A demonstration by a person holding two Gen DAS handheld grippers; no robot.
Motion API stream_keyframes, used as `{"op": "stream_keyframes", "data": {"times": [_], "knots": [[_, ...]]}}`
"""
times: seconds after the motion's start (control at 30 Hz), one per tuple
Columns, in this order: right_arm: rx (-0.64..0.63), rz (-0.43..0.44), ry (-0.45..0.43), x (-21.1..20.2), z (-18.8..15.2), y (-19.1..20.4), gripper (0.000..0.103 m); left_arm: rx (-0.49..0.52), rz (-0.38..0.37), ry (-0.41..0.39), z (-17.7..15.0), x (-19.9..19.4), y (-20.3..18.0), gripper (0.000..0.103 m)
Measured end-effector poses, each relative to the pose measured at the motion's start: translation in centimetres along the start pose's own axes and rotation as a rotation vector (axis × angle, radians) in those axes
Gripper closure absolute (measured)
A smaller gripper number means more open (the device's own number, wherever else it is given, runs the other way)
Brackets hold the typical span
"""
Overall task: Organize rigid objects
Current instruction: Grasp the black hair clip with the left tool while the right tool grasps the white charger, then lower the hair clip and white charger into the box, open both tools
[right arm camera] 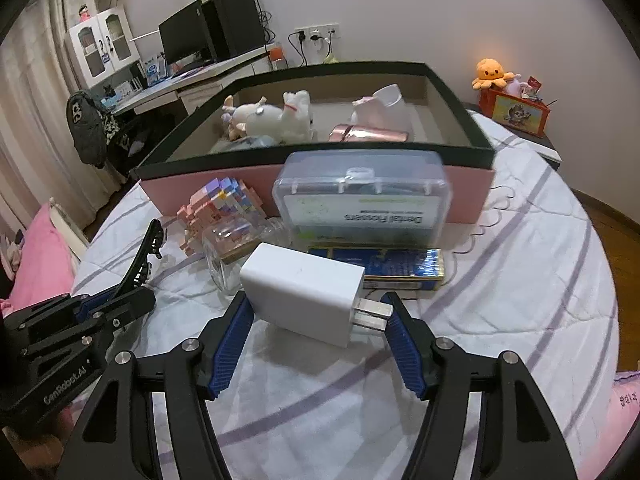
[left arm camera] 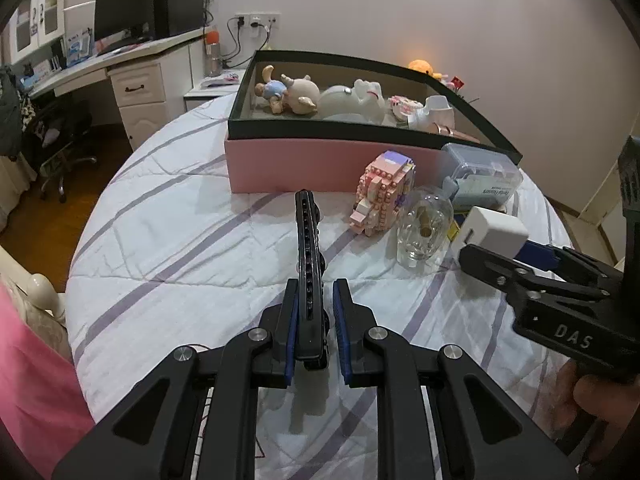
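My left gripper [left arm camera: 316,284] is shut on a long black hair clip [left arm camera: 307,248] that sticks out forward over the striped bedcover; the clip [right arm camera: 142,258] and this gripper [right arm camera: 120,300] also show at the left of the right wrist view. My right gripper [right arm camera: 315,300] is shut on a white plug charger [right arm camera: 304,292], one pad on its body and the other against its metal prongs. From the left wrist view the charger [left arm camera: 496,232] sits in that gripper [left arm camera: 500,252] at the right. Behind stands a pink box with a black rim [left arm camera: 360,136] [right arm camera: 200,162] that holds plush toys.
In front of the box lie a pink brick figure [left arm camera: 384,196], a clear glass bottle [left arm camera: 424,232], a plastic dental-flosser case [right arm camera: 360,200] and a blue tin [right arm camera: 400,264]. A desk with a monitor [left arm camera: 124,12] stands back left, a red toy box [right arm camera: 516,108] back right.
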State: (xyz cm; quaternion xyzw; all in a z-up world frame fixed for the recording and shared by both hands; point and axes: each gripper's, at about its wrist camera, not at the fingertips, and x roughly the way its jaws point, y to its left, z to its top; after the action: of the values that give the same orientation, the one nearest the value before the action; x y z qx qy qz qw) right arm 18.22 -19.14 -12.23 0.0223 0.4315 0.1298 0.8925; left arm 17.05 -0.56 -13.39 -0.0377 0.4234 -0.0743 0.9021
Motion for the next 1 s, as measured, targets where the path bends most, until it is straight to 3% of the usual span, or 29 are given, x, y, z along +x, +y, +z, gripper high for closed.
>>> {"op": "stream_keyframes", "data": {"times": [0.33,0.53,1.0], "knots": [[-0.007,0.019,-0.050,-2.9,1.0,0.4,0.036,0.005,-0.025,-0.035,1.0,-2.4,-0.3,0.087],[-0.015,0.041,-0.103,-4.7,3.4,0.4,0.036,0.013,-0.033,-0.071,3.0,-3.9,-0.3,0.087],[-0.040,0.016,-0.216,-4.5,12.3,-1.5,0.036,0.029,-0.035,-0.220,12.7,-4.3,-0.3,0.087]]}}
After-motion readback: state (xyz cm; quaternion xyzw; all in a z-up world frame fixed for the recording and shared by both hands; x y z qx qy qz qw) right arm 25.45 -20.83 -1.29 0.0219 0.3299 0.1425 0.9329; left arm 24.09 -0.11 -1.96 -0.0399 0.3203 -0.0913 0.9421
